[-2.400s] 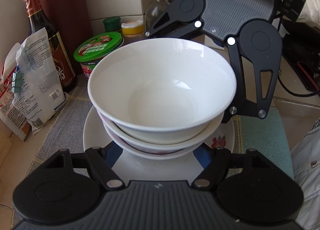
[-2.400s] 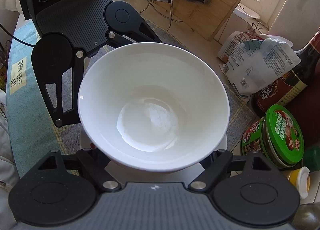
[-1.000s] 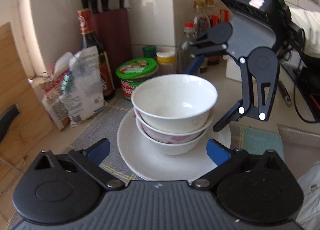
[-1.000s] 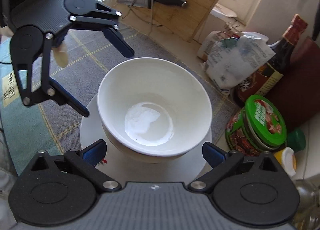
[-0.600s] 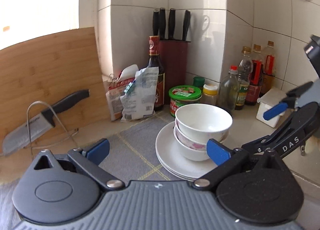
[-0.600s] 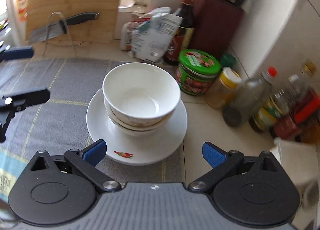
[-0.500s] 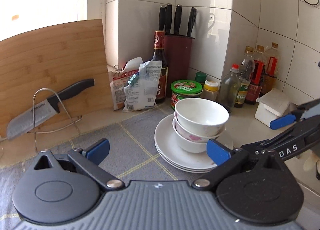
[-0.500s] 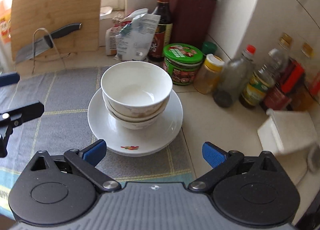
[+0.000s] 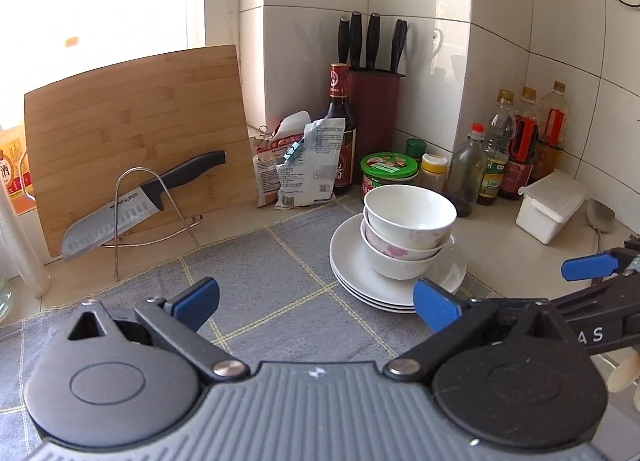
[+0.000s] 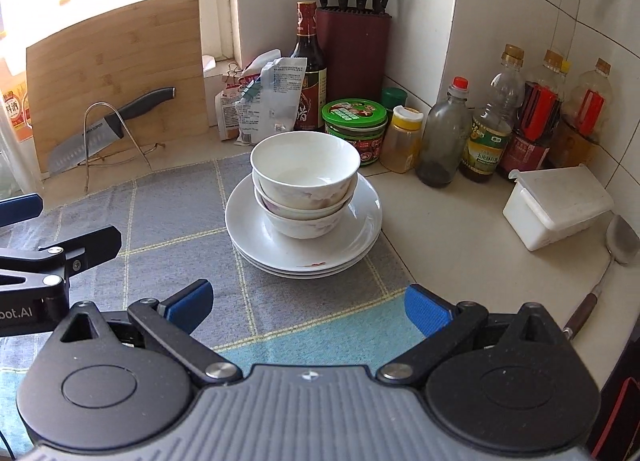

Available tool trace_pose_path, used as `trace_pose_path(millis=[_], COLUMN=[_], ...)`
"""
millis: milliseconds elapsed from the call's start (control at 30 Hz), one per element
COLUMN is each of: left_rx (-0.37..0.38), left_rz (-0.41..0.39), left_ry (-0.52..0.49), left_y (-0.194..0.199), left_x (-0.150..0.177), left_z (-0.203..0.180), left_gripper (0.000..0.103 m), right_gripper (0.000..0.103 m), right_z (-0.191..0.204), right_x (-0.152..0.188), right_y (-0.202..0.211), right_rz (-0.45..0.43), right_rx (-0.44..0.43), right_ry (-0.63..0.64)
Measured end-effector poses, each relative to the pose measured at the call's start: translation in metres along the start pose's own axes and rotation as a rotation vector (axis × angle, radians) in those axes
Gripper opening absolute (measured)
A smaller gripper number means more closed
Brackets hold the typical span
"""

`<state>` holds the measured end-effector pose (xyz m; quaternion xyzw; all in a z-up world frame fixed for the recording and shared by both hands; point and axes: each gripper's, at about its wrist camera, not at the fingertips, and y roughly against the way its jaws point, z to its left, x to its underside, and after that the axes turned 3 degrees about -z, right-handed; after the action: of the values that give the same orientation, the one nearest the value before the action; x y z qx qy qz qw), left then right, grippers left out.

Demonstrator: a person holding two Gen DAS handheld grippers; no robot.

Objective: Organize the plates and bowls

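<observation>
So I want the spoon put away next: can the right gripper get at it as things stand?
Probably yes. The right gripper is open and empty, and the spoon lies in the open on the counter beside the white container, with nothing lying across it.

Ahead of the spread left gripper (image 9: 316, 301), the stacked bowls (image 9: 409, 221) and plates (image 9: 396, 285) look like glossy glazed ceramic. Under them lies a matt woven cloth mat (image 9: 280, 285). Farther left, a smooth bamboo cutting board (image 9: 136, 121) backs a shiny wire rack (image 9: 136, 197) holding a dimpled steel knife (image 9: 120, 217).
</observation>
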<state>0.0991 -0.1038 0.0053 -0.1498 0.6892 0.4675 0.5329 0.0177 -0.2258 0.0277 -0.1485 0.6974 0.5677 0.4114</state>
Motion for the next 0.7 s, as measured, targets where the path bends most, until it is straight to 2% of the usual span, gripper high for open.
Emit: trace_pose_path(millis=[700], left_rx=[-0.013], left_rz=[0.023], left_ry=[-0.001], left_y=[0.0055], left_x=[0.0003], left_z=[0.0040], left_gripper=[0.102], right_gripper=[0.103], right_z=[0.0026], right_x=[0.0017], right_y=[0.0085], right_rz=[-0.018], right_rx=[0.009], right_ry=[0.006])
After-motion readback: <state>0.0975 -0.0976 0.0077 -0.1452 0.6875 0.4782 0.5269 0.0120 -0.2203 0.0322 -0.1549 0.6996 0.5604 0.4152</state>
